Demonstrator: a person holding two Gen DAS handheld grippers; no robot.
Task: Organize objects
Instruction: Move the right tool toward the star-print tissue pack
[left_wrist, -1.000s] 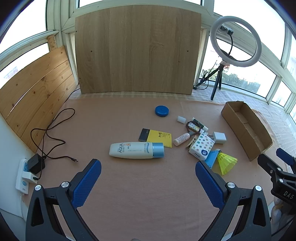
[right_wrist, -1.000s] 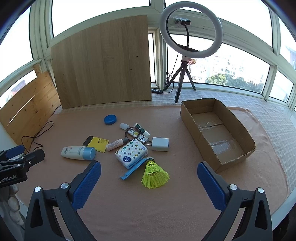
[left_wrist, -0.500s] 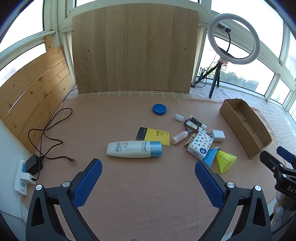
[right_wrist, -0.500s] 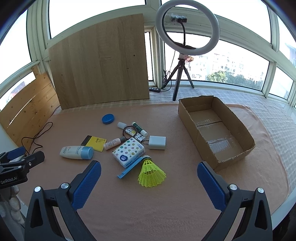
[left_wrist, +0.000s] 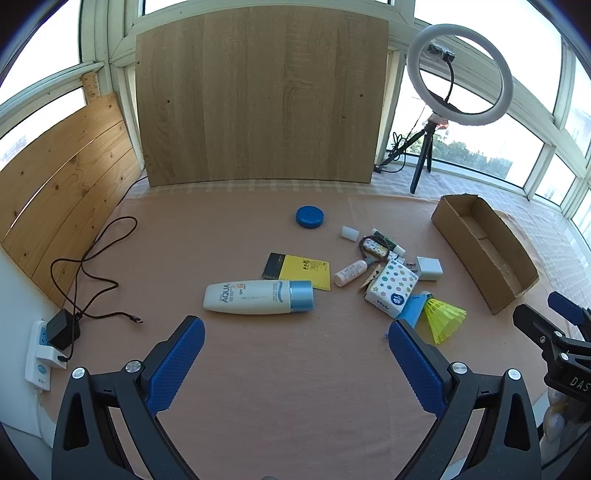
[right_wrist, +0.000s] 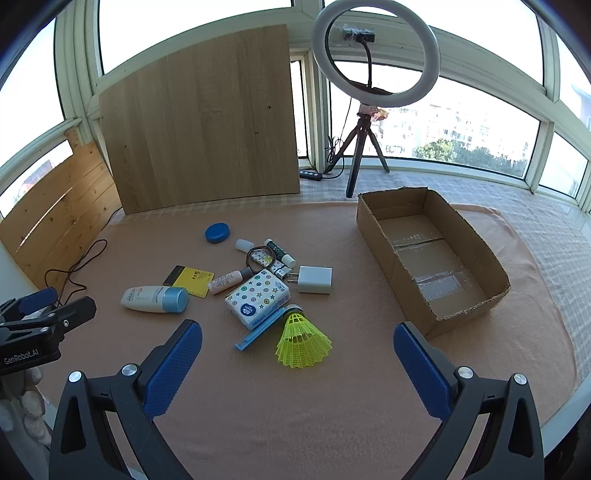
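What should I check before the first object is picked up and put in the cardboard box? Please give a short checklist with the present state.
1. Left gripper open and holding nothing: ok.
2. Right gripper open and holding nothing: ok.
3. Cardboard box open on top, nothing inside: ok.
4. Yellow shuttlecock free to grasp: not ok, its cork end touches the blue plastic piece.
5. Sunscreen bottle lies apart from the clutter: ok.
6. Bottle cap closed tight: cannot tell.
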